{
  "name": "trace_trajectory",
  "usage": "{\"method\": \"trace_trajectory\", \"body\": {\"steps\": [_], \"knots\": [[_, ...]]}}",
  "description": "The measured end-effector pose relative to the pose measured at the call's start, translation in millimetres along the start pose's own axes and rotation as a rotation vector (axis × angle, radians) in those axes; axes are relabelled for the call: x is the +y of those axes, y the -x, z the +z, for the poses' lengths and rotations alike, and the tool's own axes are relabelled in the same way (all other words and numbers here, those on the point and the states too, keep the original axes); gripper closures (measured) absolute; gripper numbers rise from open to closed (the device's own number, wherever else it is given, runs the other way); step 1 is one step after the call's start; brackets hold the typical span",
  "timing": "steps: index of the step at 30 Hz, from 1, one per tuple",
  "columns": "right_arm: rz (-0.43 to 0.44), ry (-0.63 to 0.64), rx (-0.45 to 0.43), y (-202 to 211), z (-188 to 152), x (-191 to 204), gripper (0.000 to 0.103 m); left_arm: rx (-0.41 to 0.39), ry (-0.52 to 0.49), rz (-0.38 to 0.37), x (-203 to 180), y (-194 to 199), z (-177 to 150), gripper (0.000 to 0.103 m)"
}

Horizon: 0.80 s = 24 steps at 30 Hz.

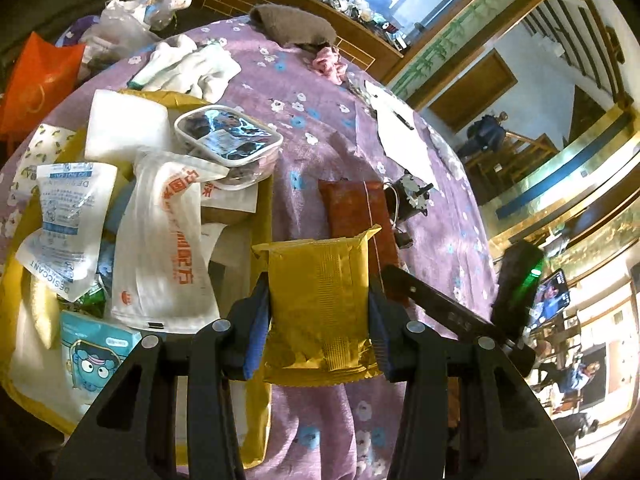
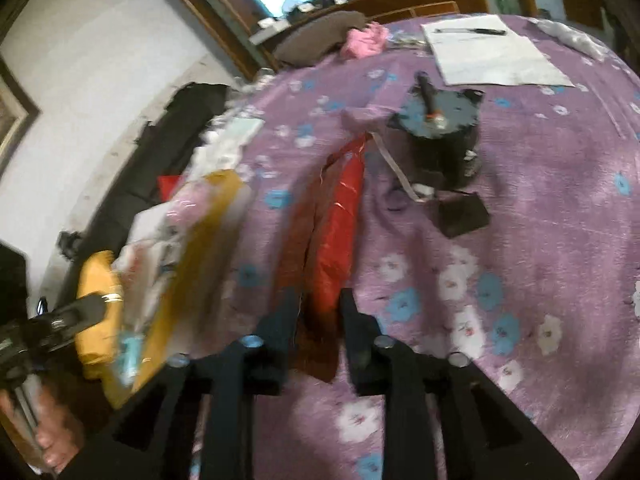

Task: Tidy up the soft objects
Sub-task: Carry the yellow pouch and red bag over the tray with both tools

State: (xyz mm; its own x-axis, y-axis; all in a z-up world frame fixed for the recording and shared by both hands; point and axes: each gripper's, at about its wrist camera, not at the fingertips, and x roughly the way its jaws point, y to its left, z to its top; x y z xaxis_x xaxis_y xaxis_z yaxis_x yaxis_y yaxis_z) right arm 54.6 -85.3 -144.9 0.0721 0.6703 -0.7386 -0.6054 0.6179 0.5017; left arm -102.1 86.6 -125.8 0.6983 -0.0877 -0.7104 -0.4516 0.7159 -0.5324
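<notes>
Pinching a yellow foil packet (image 1: 320,312) by its two long sides, the left gripper (image 1: 318,334) is seen raised above the purple flowered cloth (image 1: 320,148), just beside the yellow tray (image 1: 262,216) already piled with a white printed bag (image 1: 160,240), a desiccant sachet (image 1: 68,216) and a clear lidded tub (image 1: 228,140); the packet is pressed between the blue pads and bulges slightly. In the right wrist view the right gripper (image 2: 320,312) is held low over a red foil packet (image 2: 340,232) that lies flat on the cloth; its jaws are spread, one to each side of the packet's near end, and the pads are not seen to press on it, though blur makes contact hard to judge.

Several slips may be foreseen; the yellow packet, held only by its smooth edges, could be squeezed out of the pads if tilted sharply on the way over the tray; the heaped tray could shed the tub or the bag if anything more is dropped on top; the red packet, being thin and flat, could be missed or only creased if the jaws close above it; the small black motor (image 2: 440,140) and its wire just beside could be snagged.
</notes>
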Motion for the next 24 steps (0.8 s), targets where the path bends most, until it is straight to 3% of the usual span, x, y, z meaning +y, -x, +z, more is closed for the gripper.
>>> {"method": "trace_trajectory", "body": {"steps": [1, 2, 8, 9, 11, 14, 19, 24], "knots": [[0.014, -0.026, 0.001, -2.5, 2.0, -5.0, 0.053, -0.006, 0.002, -0.004, 2.7, 3.8, -0.7, 0.060], [0.028, -0.047, 0.003, -5.5, 4.8, -9.0, 0.051, -0.017, 0.006, 0.000, 6.2, 8.6, 0.0, 0.060], [0.072, -0.097, 0.036, -37.2, 25.7, -16.2, 0.050, -0.055, 0.065, 0.010, 29.5, 24.1, 5.3, 0.060], [0.069, -0.104, 0.024, -35.9, 24.1, -15.0, 0.052, -0.058, 0.070, 0.015, 31.8, 26.0, 5.4, 0.060], [0.021, -0.097, 0.015, -35.6, 23.8, -13.4, 0.070, -0.071, 0.080, 0.028, 37.2, 31.6, 5.5, 0.060], [0.022, -0.107, -0.003, -27.9, 21.0, -13.9, 0.084, -0.102, 0.092, 0.055, 47.3, 45.2, 5.2, 0.060], [-0.015, -0.036, -0.085, 1.2, 9.0, 6.2, 0.089, -0.129, 0.114, 0.112, 66.2, 58.4, 4.4, 0.060], [0.063, -0.026, -0.208, 44.9, 0.0, 21.3, 0.089, -0.127, 0.101, 0.173, 74.4, 63.7, 2.2, 0.060]]}}
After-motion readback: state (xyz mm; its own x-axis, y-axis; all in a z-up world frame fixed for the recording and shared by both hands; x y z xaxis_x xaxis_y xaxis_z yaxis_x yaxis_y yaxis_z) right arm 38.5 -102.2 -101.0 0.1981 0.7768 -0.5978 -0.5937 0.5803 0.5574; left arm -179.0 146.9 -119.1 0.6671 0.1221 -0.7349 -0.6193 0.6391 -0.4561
